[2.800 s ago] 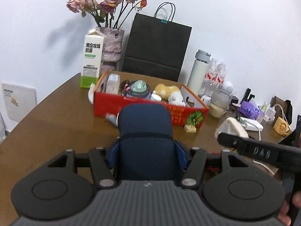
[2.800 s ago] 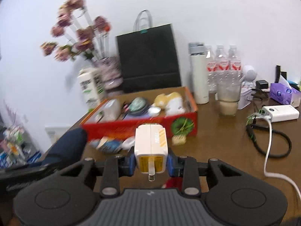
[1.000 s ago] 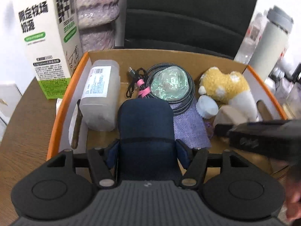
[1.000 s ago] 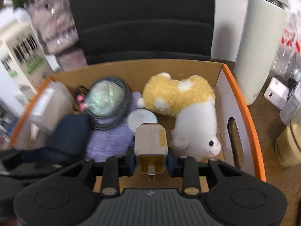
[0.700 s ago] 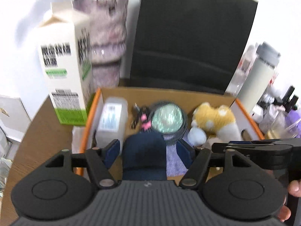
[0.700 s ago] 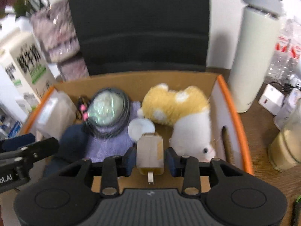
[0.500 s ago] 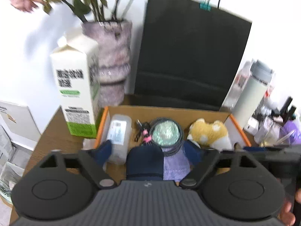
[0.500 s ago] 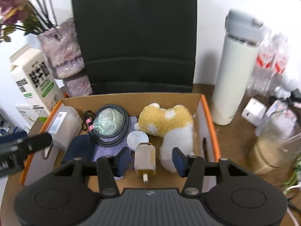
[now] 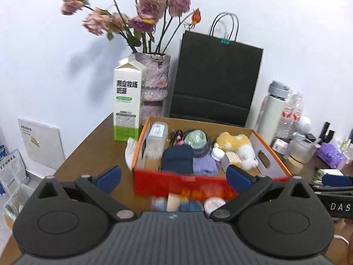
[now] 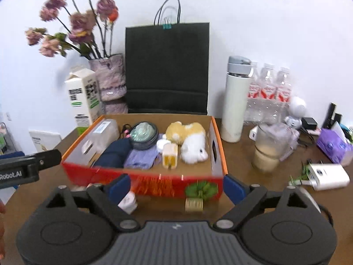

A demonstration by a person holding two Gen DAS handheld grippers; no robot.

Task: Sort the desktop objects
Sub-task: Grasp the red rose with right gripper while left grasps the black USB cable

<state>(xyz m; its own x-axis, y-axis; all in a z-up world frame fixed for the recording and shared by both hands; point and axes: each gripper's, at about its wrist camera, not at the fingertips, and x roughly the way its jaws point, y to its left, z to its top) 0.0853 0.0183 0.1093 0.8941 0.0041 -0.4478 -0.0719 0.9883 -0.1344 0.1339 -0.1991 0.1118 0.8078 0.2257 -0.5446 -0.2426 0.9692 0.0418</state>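
Both grippers are hanging in front of the box with nothing in them. The left gripper (image 9: 174,175) has its jaws spread wide and opening, empty between the blue pads. Same deal with the right gripper (image 10: 175,187), jaws opening, nothing caught between them.

The dark blue pouch (image 9: 177,160) is lying inside the red cardboard box (image 10: 154,182), near its left-front part, right beside a purple cloth (image 10: 141,158). The white-and-yellow charger (image 10: 169,155) sits in there too, just beside the white plush toy (image 10: 194,149).

A few small bits are on the brown table (image 10: 253,190) just in front of the box, too blurry to name.
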